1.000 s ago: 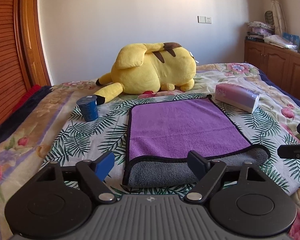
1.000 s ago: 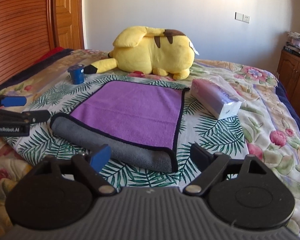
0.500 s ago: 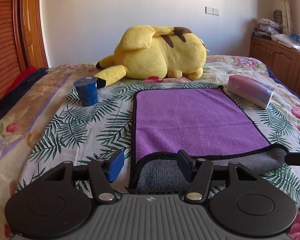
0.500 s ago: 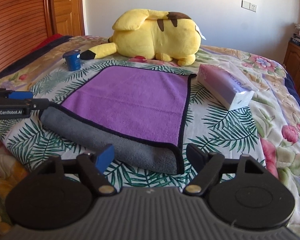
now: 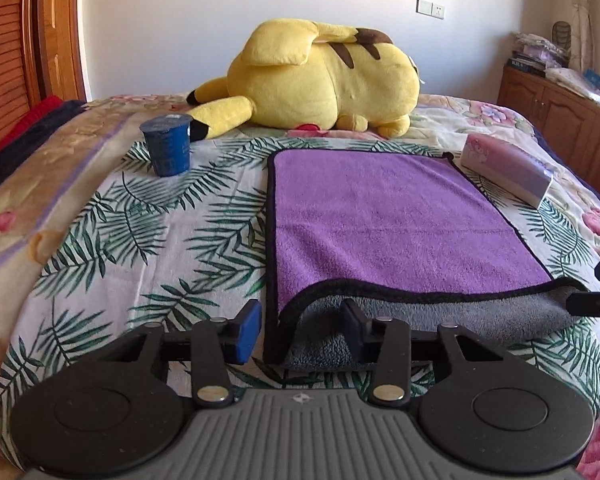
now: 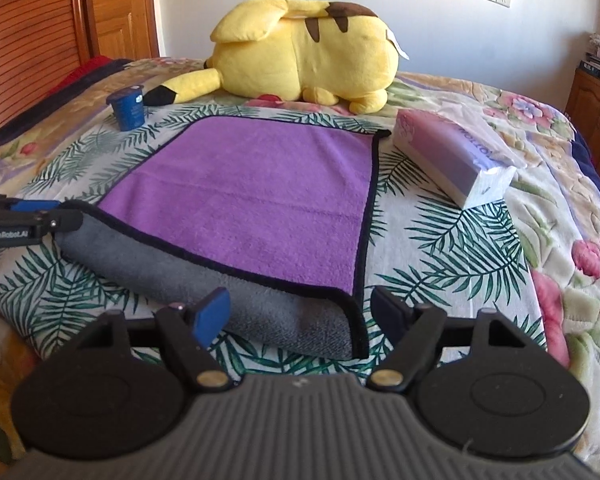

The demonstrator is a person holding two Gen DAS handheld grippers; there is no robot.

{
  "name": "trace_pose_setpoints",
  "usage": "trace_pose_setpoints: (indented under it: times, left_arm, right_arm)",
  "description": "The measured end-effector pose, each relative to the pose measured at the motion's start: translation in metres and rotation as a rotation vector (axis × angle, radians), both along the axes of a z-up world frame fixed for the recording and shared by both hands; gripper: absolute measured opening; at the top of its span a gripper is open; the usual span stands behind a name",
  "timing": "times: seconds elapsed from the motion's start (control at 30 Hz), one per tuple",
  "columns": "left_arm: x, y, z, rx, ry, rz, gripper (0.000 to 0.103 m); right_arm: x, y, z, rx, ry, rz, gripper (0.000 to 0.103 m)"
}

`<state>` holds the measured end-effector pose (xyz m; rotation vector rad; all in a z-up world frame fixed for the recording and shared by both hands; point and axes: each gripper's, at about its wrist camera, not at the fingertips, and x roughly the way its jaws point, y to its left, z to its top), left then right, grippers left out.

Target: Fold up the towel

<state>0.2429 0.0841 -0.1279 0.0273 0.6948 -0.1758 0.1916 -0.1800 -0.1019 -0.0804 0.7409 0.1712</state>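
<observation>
Both our grippers have closed in on the towel's near corners since a second ago.

Our left gripper [image 5: 300,326] and right gripper [image 6: 300,310] each stand open astride a corner, gripping nothing. Between them the purple towel [image 5: 384,220], its near edge turned over grey, lies flat on the bedspread [image 5: 132,236], with a blue cup [image 5: 167,145], tissue pack [image 6: 452,160] and yellow plush [image 5: 324,76] beyond.

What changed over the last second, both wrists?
Both grippers moved in toward the towel's near folded edge, the left gripper at its left corner, the right gripper at its right corner. The left jaws narrowed a little around the corner; neither has closed on it. The towel, plush toy, blue cup and tissue pack stayed put.
</observation>
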Motion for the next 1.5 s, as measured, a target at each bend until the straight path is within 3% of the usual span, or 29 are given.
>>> trace_pose_setpoints:
  times: [0.2,0.7,1.0,1.23,1.33,1.37,1.5]
  left_arm:
    - [0.002,0.001,-0.009,-0.003,0.026,-0.015,0.008]
    - [-0.001,0.002,-0.015,-0.001,0.048,-0.022,0.005]
    - [-0.003,0.004,-0.013,-0.022,0.039,-0.022,0.000]
    - [-0.005,0.003,-0.010,-0.035,0.024,-0.030,0.000]
    - [-0.006,0.003,-0.009,-0.032,0.021,-0.034,0.000]
    - [-0.007,0.002,-0.009,-0.031,0.018,-0.037,0.000]
    - [-0.008,0.002,-0.007,-0.033,0.010,-0.045,0.000]
  right_arm:
    - [0.005,0.003,-0.005,-0.010,0.026,-0.012,0.078]
    - [0.021,-0.009,-0.022,0.025,0.120,-0.050,0.074]
    - [0.021,-0.016,-0.023,0.080,0.145,-0.029,0.053]
    - [0.020,-0.020,-0.022,0.065,0.147,-0.026,0.022]
    - [0.020,-0.021,-0.021,0.060,0.143,-0.018,0.017]
    - [0.019,-0.022,-0.021,0.059,0.141,-0.015,0.009]
    - [0.019,-0.022,-0.021,0.053,0.135,-0.003,0.006]
